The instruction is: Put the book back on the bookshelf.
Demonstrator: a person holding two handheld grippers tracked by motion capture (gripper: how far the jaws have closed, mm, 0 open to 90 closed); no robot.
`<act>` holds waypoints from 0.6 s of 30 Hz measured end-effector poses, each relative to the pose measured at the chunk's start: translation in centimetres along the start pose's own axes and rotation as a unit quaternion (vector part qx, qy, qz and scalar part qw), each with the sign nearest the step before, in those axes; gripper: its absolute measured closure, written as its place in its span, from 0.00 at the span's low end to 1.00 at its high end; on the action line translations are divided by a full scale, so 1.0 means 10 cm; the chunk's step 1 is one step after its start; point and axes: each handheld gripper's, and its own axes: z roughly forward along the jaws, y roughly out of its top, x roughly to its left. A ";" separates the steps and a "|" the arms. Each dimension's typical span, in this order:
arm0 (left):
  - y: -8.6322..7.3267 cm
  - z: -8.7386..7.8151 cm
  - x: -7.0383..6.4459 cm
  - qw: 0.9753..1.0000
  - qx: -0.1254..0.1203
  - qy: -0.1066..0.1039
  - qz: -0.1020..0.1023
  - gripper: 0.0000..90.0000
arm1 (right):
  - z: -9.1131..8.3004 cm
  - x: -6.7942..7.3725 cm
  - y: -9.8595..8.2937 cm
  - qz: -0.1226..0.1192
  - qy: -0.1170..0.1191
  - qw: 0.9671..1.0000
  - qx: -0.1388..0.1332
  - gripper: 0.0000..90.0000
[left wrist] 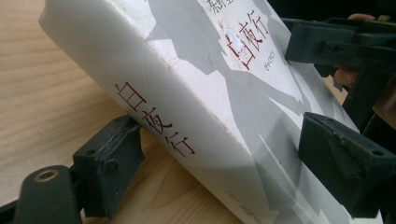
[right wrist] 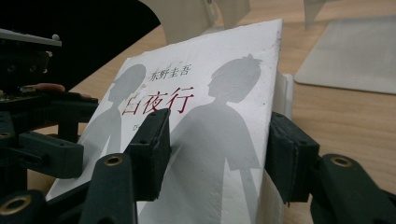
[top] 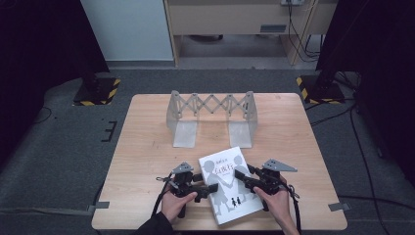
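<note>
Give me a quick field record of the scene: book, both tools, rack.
book: white, near edge of table, spine side raised off the wood, tilted
left tool: jaws straddle the spine edge, one under, one on the cover
right tool: jaws straddle the page edge, one on the cover, one beside the pages
grip: cannot tell if either is clamped
rack: metal, expanding, upright behind the book, apart from it
</note>
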 end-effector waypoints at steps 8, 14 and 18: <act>0.08 -0.06 0.03 0.999 -0.044 -0.002 -0.016 0.26 | -0.02 0.02 0.04 -0.014 -0.001 0.999 -0.031 0.53; 0.13 -0.13 0.00 0.997 -0.071 -0.002 -0.007 0.30 | -0.06 0.05 0.08 -0.026 0.008 0.998 -0.063 0.56; 0.16 -0.15 0.00 0.997 -0.081 -0.006 -0.005 0.33 | -0.07 0.07 0.11 -0.032 0.010 0.997 -0.072 0.57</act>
